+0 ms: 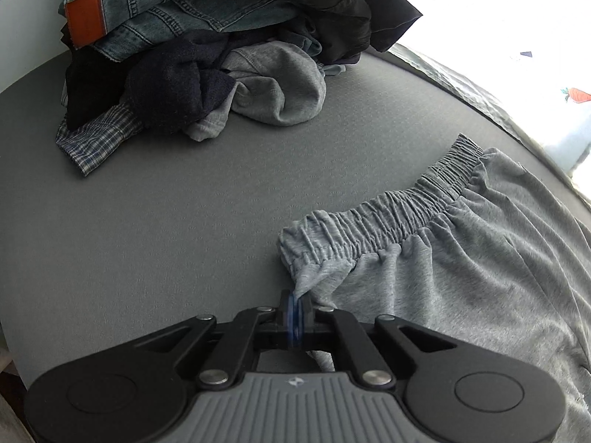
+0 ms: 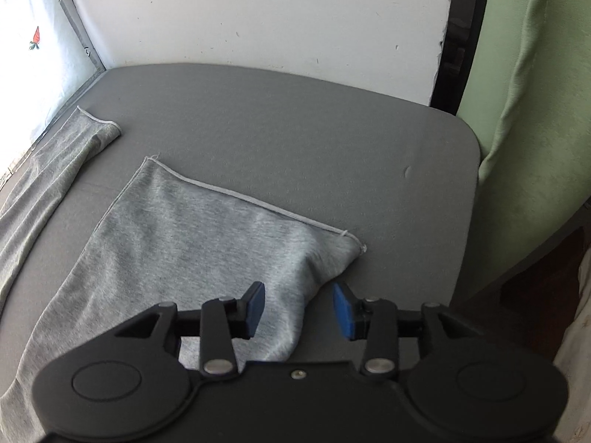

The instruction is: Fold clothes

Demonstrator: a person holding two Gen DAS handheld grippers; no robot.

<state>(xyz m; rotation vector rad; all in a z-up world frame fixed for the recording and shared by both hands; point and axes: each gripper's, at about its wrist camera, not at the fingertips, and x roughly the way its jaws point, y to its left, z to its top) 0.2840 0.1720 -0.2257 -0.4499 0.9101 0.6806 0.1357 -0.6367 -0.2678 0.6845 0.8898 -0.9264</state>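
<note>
A grey table (image 1: 155,221) is covered at its right side by a pair of light grey sweatpants (image 1: 480,265), laid flat with the gathered elastic waistband (image 1: 388,214) running diagonally. In the right wrist view the two legs of the garment are seen spread apart on the same surface, the nearer leg (image 2: 207,236) ending in a stitched hem. At the far left corner an unsorted pile of clothes (image 1: 207,48) is heaped, with jeans on top and a grey garment and checked fabric below.

The left gripper (image 1: 295,310) is held low and level over the table, its blue pads pressed together on a corner of cloth just below the waistband. The right gripper (image 2: 299,310) is poised above the nearer leg, angled downward, its blue-padded fingers (image 2: 256,304) spread wide with nothing between them.
</note>
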